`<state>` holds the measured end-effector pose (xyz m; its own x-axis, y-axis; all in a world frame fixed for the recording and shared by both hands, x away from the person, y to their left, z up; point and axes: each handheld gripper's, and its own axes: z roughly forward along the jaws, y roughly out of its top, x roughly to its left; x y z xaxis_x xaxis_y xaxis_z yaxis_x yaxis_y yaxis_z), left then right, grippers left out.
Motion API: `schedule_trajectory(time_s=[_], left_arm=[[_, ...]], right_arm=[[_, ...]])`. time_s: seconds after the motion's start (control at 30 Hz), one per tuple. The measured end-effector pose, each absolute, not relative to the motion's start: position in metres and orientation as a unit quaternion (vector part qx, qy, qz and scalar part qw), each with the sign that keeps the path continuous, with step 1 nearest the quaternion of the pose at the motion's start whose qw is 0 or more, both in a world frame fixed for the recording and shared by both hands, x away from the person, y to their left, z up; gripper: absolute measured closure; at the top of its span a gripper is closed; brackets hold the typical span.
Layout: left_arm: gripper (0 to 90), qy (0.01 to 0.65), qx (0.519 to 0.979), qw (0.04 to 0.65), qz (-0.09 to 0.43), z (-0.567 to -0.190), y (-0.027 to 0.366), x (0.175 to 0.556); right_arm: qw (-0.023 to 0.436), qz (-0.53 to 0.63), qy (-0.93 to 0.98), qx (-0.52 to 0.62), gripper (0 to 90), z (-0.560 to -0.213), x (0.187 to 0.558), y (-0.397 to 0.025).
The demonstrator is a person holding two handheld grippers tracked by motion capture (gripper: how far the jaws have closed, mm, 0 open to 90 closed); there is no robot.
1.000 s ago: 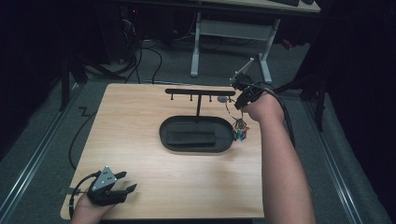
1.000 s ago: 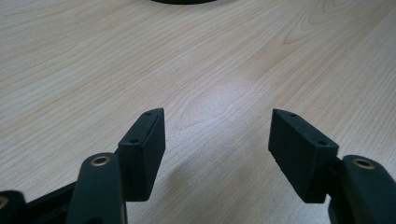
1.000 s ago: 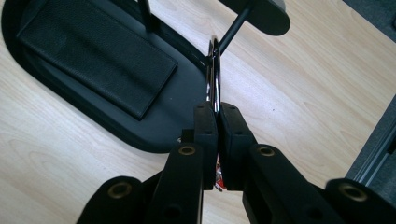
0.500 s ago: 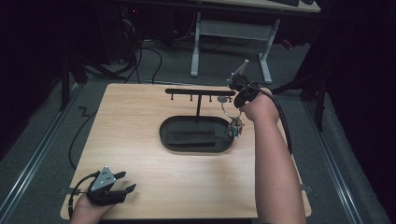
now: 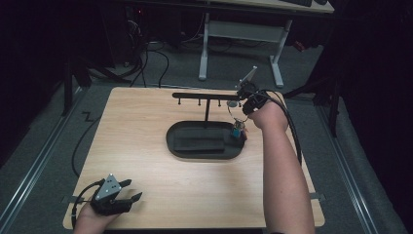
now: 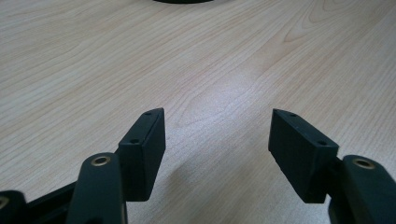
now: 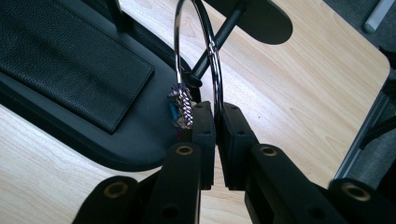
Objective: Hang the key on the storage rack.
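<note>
A black oval tray [image 5: 171,138] sits mid-table, and a post on it carries a black bar with small hooks [image 5: 199,95]. My right gripper [image 5: 241,103] hovers at the bar's right end, shut on a metal key ring [image 7: 212,60]. Small charms [image 5: 237,130] dangle from the ring over the tray's right end. In the right gripper view, a twisted purple charm [image 7: 183,106] hangs beside the jaws and a hook peg [image 7: 193,77] stands just behind the ring. My left gripper [image 5: 130,191] rests at the table's near left corner, open, with only bare wood between its jaws [image 6: 217,140].
A dark leather pad [image 7: 70,51] lies inside the tray. The wooden table [image 5: 146,117] ends close behind the bar and just right of my right forearm [image 5: 282,180]. Cables trail off the left edge, and a white desk frame [image 5: 241,29] stands beyond on the floor.
My right gripper has carried the key ring leftward and slightly up, closer to the bar's right end. The left gripper has stayed put.
</note>
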<state>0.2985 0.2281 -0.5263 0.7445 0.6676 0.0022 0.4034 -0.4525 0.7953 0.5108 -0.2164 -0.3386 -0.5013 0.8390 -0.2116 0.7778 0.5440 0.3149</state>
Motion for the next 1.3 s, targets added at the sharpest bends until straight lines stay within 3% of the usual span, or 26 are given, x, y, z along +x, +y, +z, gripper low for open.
schedule_trajectory(time_s=[0.47,0.9,1.3], left_arm=[[37.0,0.318,0.839,0.413,0.159,-0.527,0.227,0.298],[35.8,0.319,0.838,0.413,0.158,-0.527,0.227,0.299],[34.5,0.314,0.842,0.409,0.158,-0.527,0.224,0.299]], right_arm=[[0.180,0.089,0.859,0.471,85.6,-0.340,0.509,-0.216],[0.188,0.098,0.851,0.480,46.9,-0.343,0.507,-0.214],[0.193,0.131,0.827,0.512,23.7,-0.344,0.496,-0.224]])
